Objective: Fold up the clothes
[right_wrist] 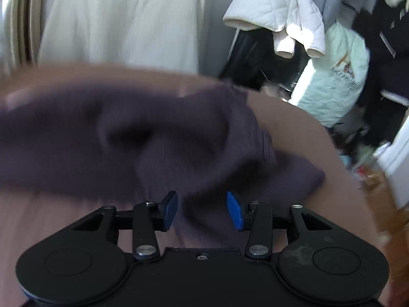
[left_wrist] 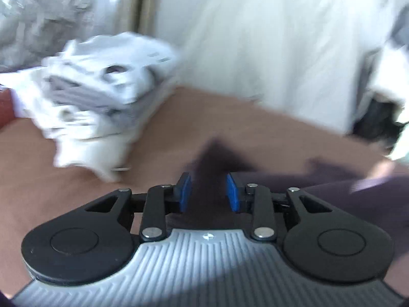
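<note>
Your left gripper (left_wrist: 208, 192) hangs released over a corner of the dark garment (right_wrist: 143, 138), which lies crumpled on the brown table (left_wrist: 76, 179). Your right gripper (right_wrist: 202, 211) gapes above its near edge. Soft, light ribbed knit, likely limp: pinch the hem corners.

Each hand-held gripper (left_wrist: 208, 192) (right_wrist: 202, 211) has black linkages (silver screws) and blue pads (left_wrist: 184, 192).
</note>
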The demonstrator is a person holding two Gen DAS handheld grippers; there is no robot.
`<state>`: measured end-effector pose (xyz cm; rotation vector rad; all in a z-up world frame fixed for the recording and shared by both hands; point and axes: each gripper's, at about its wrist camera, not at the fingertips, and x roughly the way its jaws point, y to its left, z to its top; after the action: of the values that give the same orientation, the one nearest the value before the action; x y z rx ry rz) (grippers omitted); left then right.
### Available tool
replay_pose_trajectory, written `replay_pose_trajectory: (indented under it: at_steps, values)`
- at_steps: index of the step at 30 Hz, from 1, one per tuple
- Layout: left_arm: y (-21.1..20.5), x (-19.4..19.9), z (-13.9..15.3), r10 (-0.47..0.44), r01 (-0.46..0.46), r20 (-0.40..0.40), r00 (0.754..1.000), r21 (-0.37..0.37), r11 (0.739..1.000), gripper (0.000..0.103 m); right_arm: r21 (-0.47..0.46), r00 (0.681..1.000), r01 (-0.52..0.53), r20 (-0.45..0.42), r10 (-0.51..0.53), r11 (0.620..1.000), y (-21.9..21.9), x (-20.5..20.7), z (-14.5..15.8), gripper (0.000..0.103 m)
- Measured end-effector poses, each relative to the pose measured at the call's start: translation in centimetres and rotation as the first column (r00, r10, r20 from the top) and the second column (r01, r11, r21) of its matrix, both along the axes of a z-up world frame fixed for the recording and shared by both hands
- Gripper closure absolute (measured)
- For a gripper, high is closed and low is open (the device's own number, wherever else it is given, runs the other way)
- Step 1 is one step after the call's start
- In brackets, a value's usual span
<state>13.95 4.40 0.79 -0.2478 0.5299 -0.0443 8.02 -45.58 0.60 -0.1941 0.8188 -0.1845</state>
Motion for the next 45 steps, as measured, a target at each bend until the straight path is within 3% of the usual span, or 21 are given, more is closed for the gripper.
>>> replay_pose_trajectory:
  at_steps: [4, 8, 11, 13, 16, 18, 19, 22, 23, 25, 28, 31, 34, 35, 36, 37, 39, 41, 43, 45]
  values:
    - [-4.6, -1.6, 0.6, -0.174, 0.174, -0.029, 0.984, 0.005, 0.985, 0.068, -0.065, 0.995, -0.043, -0.092, 0.037, 0.997, 0.1, 0.5, -3.2, 0.054]
    - [-8.9, -2.5, -2.2, -0.329, 0.334, -0.14, 0.934, 0.011, 0.943, 0.063, -0.219, 0.994, -0.05, -0.107, 0.027, 0.974, 0.3, 1.7, -4.9, 0.038]
    - [-10.3, -2.3, -5.1, -0.331, 0.332, -0.24, 0.912, -0.037, 0.942, 0.063, -0.358, 0.992, -0.057, -0.122, 0.013, 0.932, 0.8, 2.6, -6.2, 0.035]
    - [-10.5, -2.0, -5.8, -0.339, 0.335, -0.249, 0.907, -0.06, 0.94, 0.063, -0.377, 0.992, -0.07, -0.12, 0.026, 0.924, 0.7, 3.4, -6.7, 0.035]
    - [-10.8, -1.8, -6.2, -0.342, 0.328, -0.253, 0.905, -0.097, 0.94, 0.062, -0.354, 0.994, -0.057, -0.109, 0.019, 0.934, -0.2, 5.0, -6.8, 0.037]
    - [-10.2, -1.3, -6.5, -0.344, 0.304, -0.252, 0.904, -0.187, 0.934, 0.062, -0.269, 0.995, 0.021, -0.088, -0.046, 0.963, -1.6, 6.0, -5.8, 0.063]
    - [-10.0, -1.2, -6.7, -0.354, 0.299, -0.25, 0.901, -0.233, 0.926, 0.062, -0.211, 0.992, 0.071, -0.084, -0.09, 0.975, -2.3, 6.4, -5.2, 0.084]
    - [-9.8, -1.2, -6.9, -0.367, 0.299, -0.248, 0.897, -0.273, 0.914, 0.062, 0.0, 0.979, 0.177, -0.1, -0.176, 0.984, -3.3, 6.1, -2.8, 0.085]
    - [-10.0, -1.4, -6.8, -0.369, 0.307, -0.244, 0.897, -0.259, 0.916, 0.062, 0.117, 0.966, 0.237, -0.137, -0.221, 0.964, -3.9, 5.8, -1.7, 0.085]
    - [-10.3, -1.9, -6.4, -0.374, 0.32, -0.237, 0.897, -0.238, 0.917, 0.062, 0.407, 0.945, 0.317, -0.206, -0.253, 0.857, -4.9, 4.8, 0.9, 0.085]
    - [-10.8, -2.6, -5.7, -0.393, 0.338, -0.224, 0.892, -0.245, 0.909, 0.062, 0.68, 0.968, 0.251, -0.19, -0.165, 0.689, -4.3, 3.5, 5.0, 0.085]
    - [-11.1, -3.5, -4.4, -0.452, 0.39, -0.172, 0.875, -0.302, 0.87, 0.062, 0.821, 0.992, 0.123, -0.103, -0.068, 0.557, -1.8, 2.0, 9.0, 0.084]
    - [-11.3, -4.4, -2.6, -0.525, 0.469, -0.063, 0.849, -0.367, 0.803, 0.062, 0.932, 0.999, -0.039, 0.023, 0.047, 0.36, 0.4, 2.0, 11.3, 0.084]
    - [-11.4, -4.7, -2.0, -0.546, 0.498, -0.02, 0.837, -0.386, 0.777, 0.058, 0.955, 0.994, -0.091, 0.072, 0.079, 0.283, 1.0, 2.1, 12.0, 0.084]
    - [-11.4, -5.0, -1.7, -0.566, 0.524, 0.017, 0.824, -0.402, 0.751, 0.048, 0.96, 0.99, -0.126, 0.105, 0.099, 0.251, 1.6, 2.1, 12.5, 0.084]
    - [-11.4, -5.2, -1.4, -0.584, 0.549, 0.05, 0.81, -0.416, 0.725, 0.045, 0.956, 0.988, -0.14, 0.116, 0.106, 0.259, 2.1, 2.2, 12.6, 0.084]
    - [-11.8, -5.2, -1.5, -0.609, 0.571, 0.052, 0.791, -0.42, 0.706, 0.043, 0.953, 0.99, -0.128, 0.106, 0.092, 0.275, 2.2, 2.3, 12.0, 0.084]
    - [-12.3, -5.2, -1.9, -0.62, 0.578, 0.029, 0.784, -0.397, 0.713, 0.043, 0.966, 0.993, -0.11, 0.096, 0.068, 0.236, 1.9, 2.5, 11.0, 0.084]
    - [-12.3, -4.9, -2.4, -0.613, 0.559, -0.018, 0.79, -0.39, 0.732, 0.043, 0.959, 0.987, -0.149, 0.128, 0.102, 0.241, 1.5, 1.3, 11.1, 0.084]
    - [-11.6, -4.5, -2.6, -0.594, 0.53, -0.033, 0.804, -0.411, 0.741, 0.043, 0.919, 0.975, -0.192, 0.138, 0.177, 0.344, 3.0, 0.8, 11.0, 0.084]
